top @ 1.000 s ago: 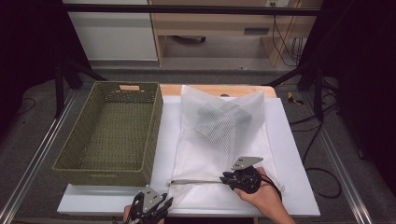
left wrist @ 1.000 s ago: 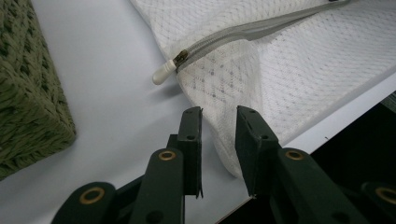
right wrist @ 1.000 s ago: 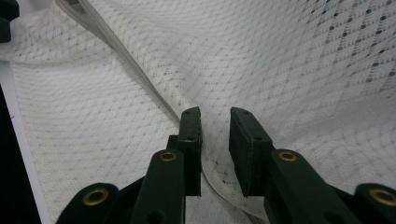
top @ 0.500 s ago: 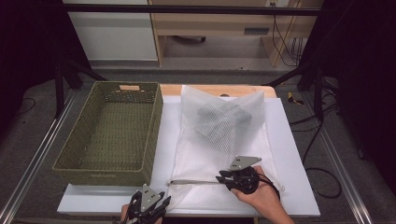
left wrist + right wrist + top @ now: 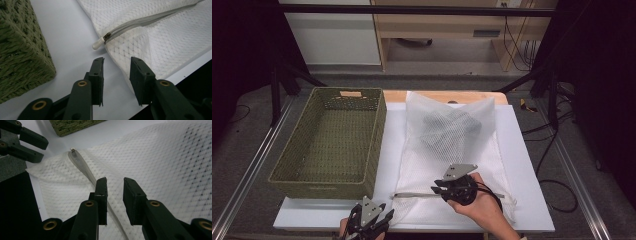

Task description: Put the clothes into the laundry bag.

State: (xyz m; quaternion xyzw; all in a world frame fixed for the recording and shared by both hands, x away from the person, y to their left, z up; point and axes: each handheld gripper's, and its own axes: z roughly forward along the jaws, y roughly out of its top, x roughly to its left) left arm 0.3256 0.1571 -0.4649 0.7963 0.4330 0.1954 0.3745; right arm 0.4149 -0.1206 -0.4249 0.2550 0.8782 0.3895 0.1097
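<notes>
white mesh laundry bag [image 5: 452, 150] flat on white tabletop [image 5: 527, 165], dark garment inside, just right of green woven basket [image 5: 332, 140] | grey zipper [image 5: 150, 18] along near edge, white pull [image 5: 97, 44] at left end | right gripper [image 5: 436, 189] over zipper, jaws apart, clamping nothing | left gripper [image 5: 116, 68] near pull, jaws just opening, empty
</notes>
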